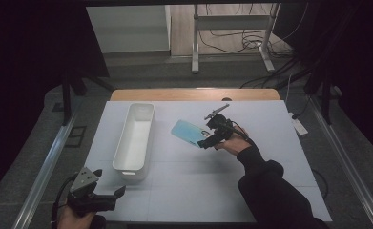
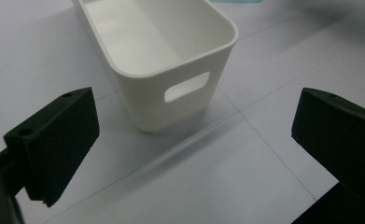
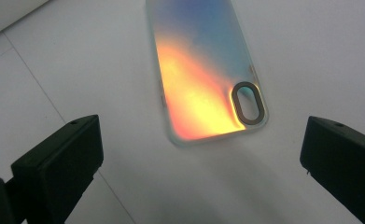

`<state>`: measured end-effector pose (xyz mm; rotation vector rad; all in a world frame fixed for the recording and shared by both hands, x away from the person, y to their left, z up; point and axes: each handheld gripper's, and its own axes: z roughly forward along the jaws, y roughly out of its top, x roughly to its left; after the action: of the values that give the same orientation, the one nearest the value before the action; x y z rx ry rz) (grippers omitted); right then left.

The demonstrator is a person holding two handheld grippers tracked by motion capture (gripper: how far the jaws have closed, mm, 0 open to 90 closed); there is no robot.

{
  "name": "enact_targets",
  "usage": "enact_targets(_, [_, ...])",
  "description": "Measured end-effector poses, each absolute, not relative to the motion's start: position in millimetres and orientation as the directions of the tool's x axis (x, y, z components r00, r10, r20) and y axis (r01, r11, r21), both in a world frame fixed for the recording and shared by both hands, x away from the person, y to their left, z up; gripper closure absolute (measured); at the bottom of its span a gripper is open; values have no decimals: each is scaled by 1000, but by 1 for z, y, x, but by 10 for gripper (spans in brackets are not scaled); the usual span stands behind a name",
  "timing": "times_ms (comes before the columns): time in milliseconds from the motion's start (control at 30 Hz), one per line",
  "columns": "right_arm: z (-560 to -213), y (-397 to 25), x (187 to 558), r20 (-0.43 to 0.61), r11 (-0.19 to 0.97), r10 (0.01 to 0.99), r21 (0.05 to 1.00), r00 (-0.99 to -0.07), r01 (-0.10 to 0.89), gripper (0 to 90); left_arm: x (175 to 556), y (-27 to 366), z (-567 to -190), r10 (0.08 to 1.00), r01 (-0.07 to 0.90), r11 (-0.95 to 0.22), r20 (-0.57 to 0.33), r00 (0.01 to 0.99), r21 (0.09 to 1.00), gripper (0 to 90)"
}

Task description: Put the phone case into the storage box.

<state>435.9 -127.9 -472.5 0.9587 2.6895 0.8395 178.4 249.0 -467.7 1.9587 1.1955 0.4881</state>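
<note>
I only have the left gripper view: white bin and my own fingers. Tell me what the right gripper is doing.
Observer: The right gripper is open beside a phone case lying flat on the table, right of the white bin.
Operator: Describe the case.
Observer: In the right gripper view it is iridescent, blue fading to orange, with an oval camera cutout at its near end.
Operator: Say whether it is gripped.
Observer: No. The fingers stand wide apart, short of the case, touching nothing.
</note>
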Motion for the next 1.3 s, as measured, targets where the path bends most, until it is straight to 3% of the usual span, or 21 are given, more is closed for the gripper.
enact_targets(367, [-479, -114, 447, 43, 647, 613, 546, -789, 533, 4, 178, 249, -468, 871, 575, -258, -71, 486, 776, 14])
enact_targets(600, [-479, -108, 454, 20, 653, 615, 548, -789, 523, 103, 179, 249, -468, 871, 576, -257, -73, 486, 776, 14])
enact_targets(833, [-477, -104, 462, 38, 650, 614, 542, -788, 533, 393, 179, 250, -468, 870, 576, -255, -75, 487, 777, 14])
enact_targets(867, [-477, -104, 462, 38, 650, 614, 542, -788, 533, 393, 179, 250, -468, 870, 576, -255, -75, 487, 777, 14])
enact_targets(1133, [-482, -100, 477, 25, 655, 630, 521, -776, 548, 741, 179, 250, -468, 869, 576, -253, -78, 488, 778, 14])
enact_targets(1167, [-482, -100, 477, 25, 655, 630, 521, -776, 548, 741, 179, 250, -468, 869, 576, -253, -78, 488, 778, 14])
enact_targets(1233, [-483, -100, 484, 23, 647, 638, 526, -770, 552, 863, 179, 250, -468, 869, 575, -253, -79, 489, 778, 14])
enact_targets(1300, [-484, -100, 489, 26, 635, 648, 533, -761, 559, 890, 179, 250, -468, 868, 576, -252, -81, 489, 778, 14])
